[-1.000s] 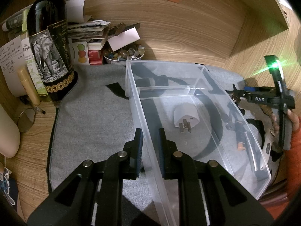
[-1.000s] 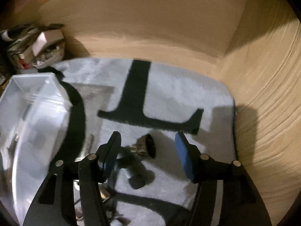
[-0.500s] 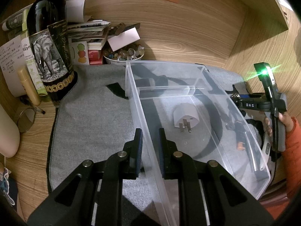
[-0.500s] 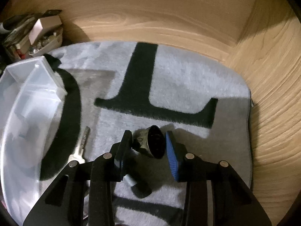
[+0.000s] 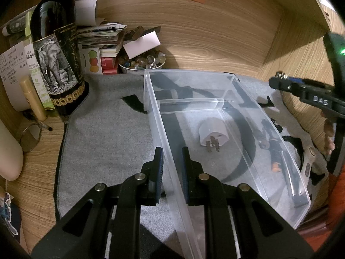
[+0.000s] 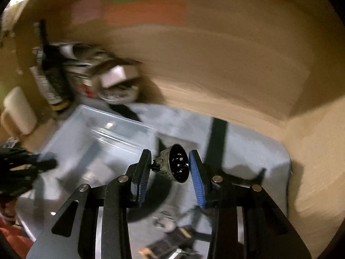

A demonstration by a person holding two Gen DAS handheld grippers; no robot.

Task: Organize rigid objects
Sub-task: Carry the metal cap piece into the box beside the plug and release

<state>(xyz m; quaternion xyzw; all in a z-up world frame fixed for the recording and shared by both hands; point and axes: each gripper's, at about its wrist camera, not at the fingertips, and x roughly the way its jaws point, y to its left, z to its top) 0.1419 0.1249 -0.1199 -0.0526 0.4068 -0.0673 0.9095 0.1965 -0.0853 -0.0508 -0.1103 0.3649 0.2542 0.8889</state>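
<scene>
left gripper (image 5: 171,168): fingers nearly closed, clamped over the near-left wall of the clear plastic bin (image 5: 254,108), one pad outside the wall and one inside. the bin sits on a grey mat (image 5: 107,129) with black lettering.

bin contents: a white plug adapter (image 5: 212,135) lies on the floor of the bin's larger compartment, prongs facing the left gripper. a low clear divider crosses the bin beyond the adapter; the smaller compartment lies behind it.

right gripper (image 6: 170,166): fingers partly closed on a round dark metal connector (image 6: 175,165). its open face shows several small holes and points toward the camera. the blue pad (image 6: 197,181) touches one side of it; contact on the other side is harder to judge. in the left view the right gripper (image 5: 280,79) is raised off the mat, beyond the bin's right wall; only a small metallic tip shows at its fingers there. the right wrist view is heavily motion-blurred.

outside the bin's right wall, on the mat: several small dark items and a pale handled tool (image 5: 307,161), partly seen through the plastic; identities unclear.

beyond the bin's far-left corner: a bowl of coloured stones (image 5: 142,62), a stack of papers and a dark wine bottle (image 5: 58,49) with an elephant label.
</scene>
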